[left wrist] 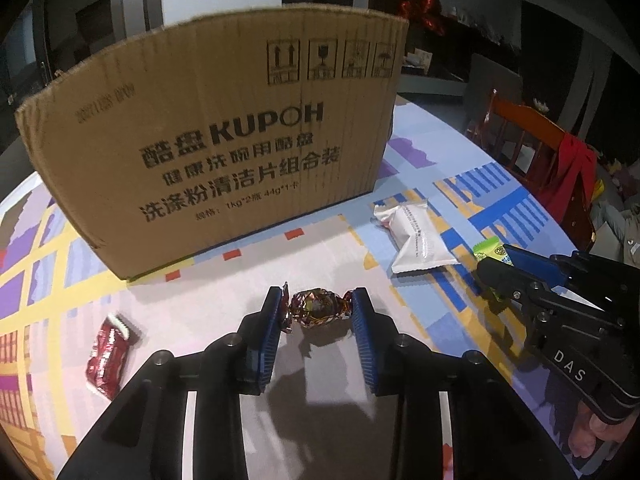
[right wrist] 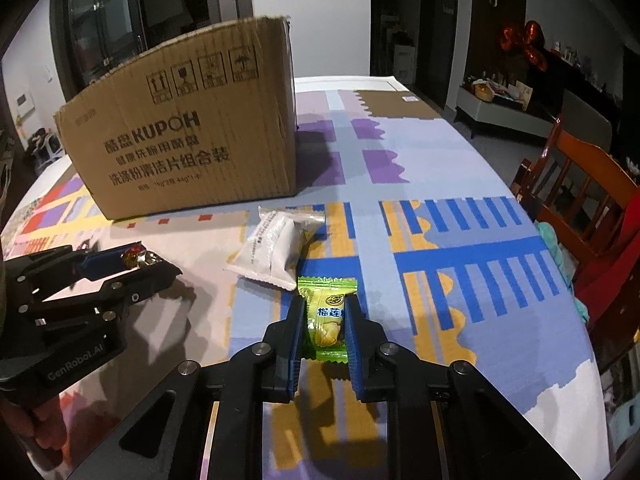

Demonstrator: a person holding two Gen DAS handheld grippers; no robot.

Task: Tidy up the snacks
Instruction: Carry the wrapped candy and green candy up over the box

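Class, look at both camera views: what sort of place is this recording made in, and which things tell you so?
Probably a home dining room: a table under a colourful patterned cloth, a wooden dining chair beside it, and a low cabinet with household clutter behind.

Both tools (left wrist: 316, 308) (right wrist: 324, 322) clamped, angled downward

We see a brown cardboard box (left wrist: 208, 152) printed in black on a tablecloth (right wrist: 460, 264) patterned in blue, yellow, purple and lilac. Near it lie a white packet (right wrist: 276, 248), a green-and-yellow sweet (right wrist: 326, 316), a bronze foil candy (left wrist: 318, 307) and, far left, a red wrapper (left wrist: 108, 354).
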